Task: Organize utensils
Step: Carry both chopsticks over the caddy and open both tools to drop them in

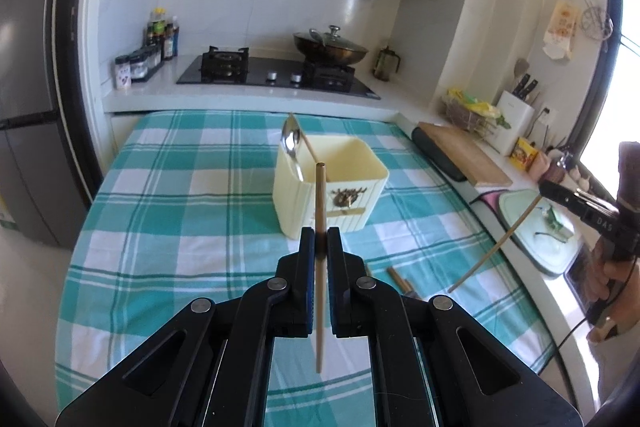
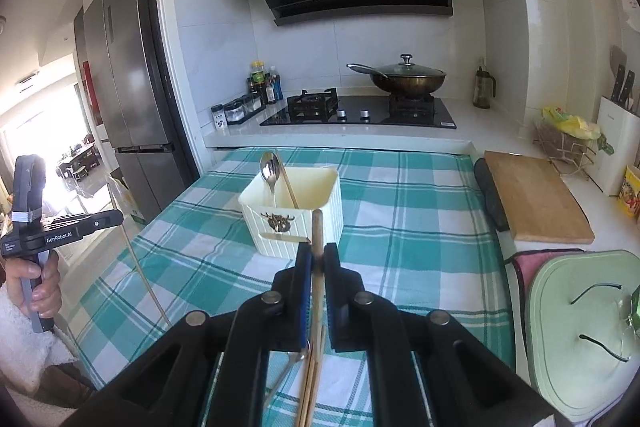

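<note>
The left gripper (image 1: pixel 321 239) is closed on 1 wooden chopstick (image 1: pixel 319 267), which stands almost upright between the 2 black jaws, with its ends above and below them. The right gripper (image 2: pixel 317 255) is closed in the same way on another wooden chopstick (image 2: pixel 317 239). Below it, more chopsticks (image 2: pixel 310 387) lie on the checked tablecloth (image 2: pixel 400 187), with a metal thing beside them that I cannot identify. In the left wrist view, the right gripper appears at the right edge, held by a hand (image 1: pixel 612 275), and its chopstick slants down toward the cloth. In the right wrist view, the left gripper is at the left edge, held by the other hand (image 2: pixel 38 287).

Farther on the cloth stands a cream holder (image 1: pixel 332 195), a ribbed square box. A metal spoon (image 1: pixel 291 147) and 1 chopstick (image 2: pixel 289 183) lean inside it. To the right lies a wooden cutting board (image 2: pixel 536 199). Behind the table is the stove (image 2: pixel 360 113) with a covered pan (image 2: pixel 408 77).
</note>
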